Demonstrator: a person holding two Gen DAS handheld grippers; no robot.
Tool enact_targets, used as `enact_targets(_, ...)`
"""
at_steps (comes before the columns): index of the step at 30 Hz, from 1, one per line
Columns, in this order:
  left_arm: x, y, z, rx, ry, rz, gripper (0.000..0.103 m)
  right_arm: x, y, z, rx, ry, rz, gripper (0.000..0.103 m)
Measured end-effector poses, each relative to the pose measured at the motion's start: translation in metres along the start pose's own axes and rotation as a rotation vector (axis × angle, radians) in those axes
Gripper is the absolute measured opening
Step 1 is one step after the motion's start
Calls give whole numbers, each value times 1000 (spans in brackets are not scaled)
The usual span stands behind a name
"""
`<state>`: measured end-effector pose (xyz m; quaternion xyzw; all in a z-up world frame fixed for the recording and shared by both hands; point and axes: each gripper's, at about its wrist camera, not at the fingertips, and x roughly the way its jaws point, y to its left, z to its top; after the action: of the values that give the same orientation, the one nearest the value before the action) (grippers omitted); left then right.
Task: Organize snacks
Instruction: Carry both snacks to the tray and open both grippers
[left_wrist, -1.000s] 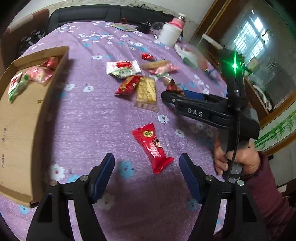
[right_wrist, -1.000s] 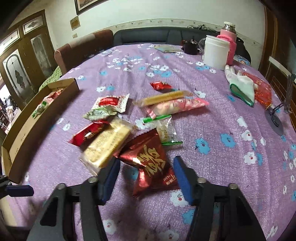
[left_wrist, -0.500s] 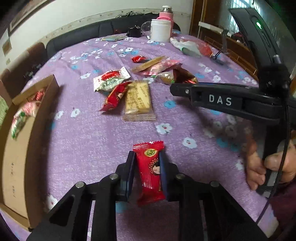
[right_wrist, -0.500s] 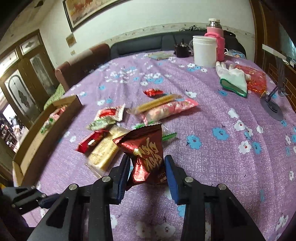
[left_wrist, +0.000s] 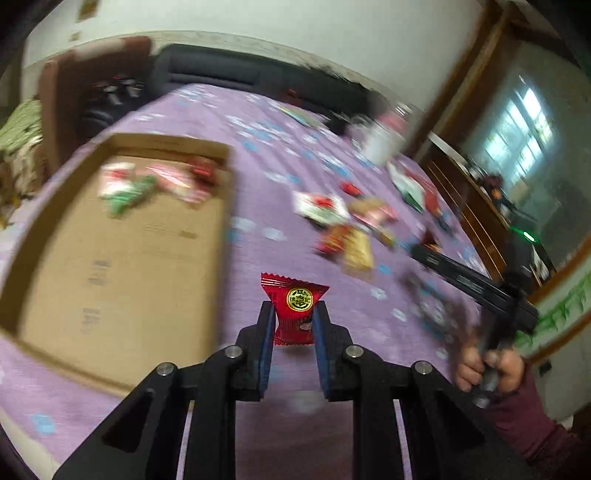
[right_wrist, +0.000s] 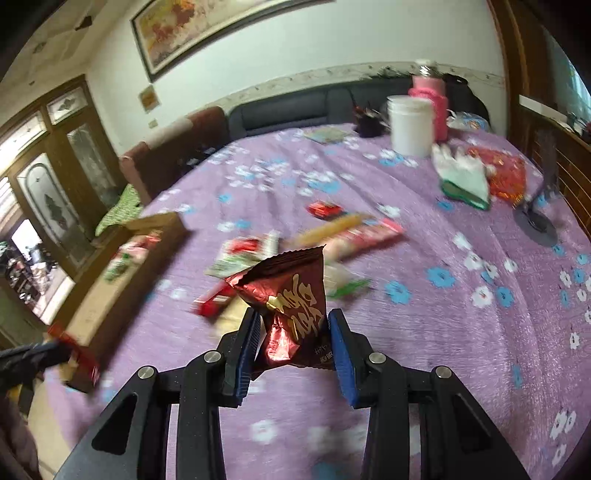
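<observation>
The left hand-held gripper (left_wrist: 293, 320) is clamped on a small red foil candy packet with a round gold emblem (left_wrist: 294, 306), its blue-padded fingers (left_wrist: 266, 345) pressing both sides, and the packet hangs clear above the counter's purple flowered cloth (left_wrist: 266, 140). Just to its left lies a shallow brown cardboard box (left_wrist: 122, 254), open on top, sitting at the counter's left edge; a few red, pink and green wrapped snacks (left_wrist: 155, 181) are bunched in its far end.

The right hand-held gripper (right_wrist: 291, 332) is closed on a crumpled dark red foil snack bag with gold lettering (right_wrist: 291, 295), also lifted off the cloth. Behind it, around the middle of the counter, a loose scatter of wrapped snacks (right_wrist: 332, 229) lies blurred, among them a long yellow stick packet and a pink one.

Toward the far edge stand a white plastic tub (right_wrist: 412, 125) and, just beside it, a pink bottle (right_wrist: 430, 103). A white-and-green glove (right_wrist: 461, 181) rests near the right edge, touching a red printed bag (right_wrist: 506, 177).
</observation>
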<state>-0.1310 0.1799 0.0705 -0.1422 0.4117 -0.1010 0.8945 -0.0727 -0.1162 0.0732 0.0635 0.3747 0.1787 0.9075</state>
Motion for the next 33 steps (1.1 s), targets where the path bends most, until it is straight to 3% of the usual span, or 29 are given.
enact_targets(2, -12, 26, 6, -44, -26, 36, 20, -8, 22, 8, -46, -7, 27, 41)
enact_targets(9, -30, 91, 32, -150, -81, 57, 20, 5, 107, 39, -150, 47, 174, 41)
enact_targets(13, -19, 118, 40, -221, -50, 69, 19, 37, 161, 45, -213, 119, 231, 41)
enact_targets(18, -24, 133, 29, -261, -51, 57, 20, 92, 222, 43, -290, 227, 242, 42)
enact_targets(20, -27, 139, 24, -270, -48, 64, 24, 116, 242, 40, -324, 278, 231, 42)
enact_targets(24, -43, 146, 13, -285, -73, 79, 52, 150, 262, 34, -376, 323, 179, 43)
enact_targets(26, -48, 148, 10, -289, -81, 82, 55, 153, 267, 30, -386, 321, 162, 43)
enact_targets(28, -53, 151, 6, -304, -85, 78, 66, 150, 267, 30, -385, 311, 165, 44)
enact_targets(30, -56, 154, 5, -327, -95, 80, 71, 144, 266, 33, -382, 286, 167, 61)
enact_targets(33, -57, 154, 4, -346, -100, 71, 71, 125, 258, 41, -377, 229, 163, 64)
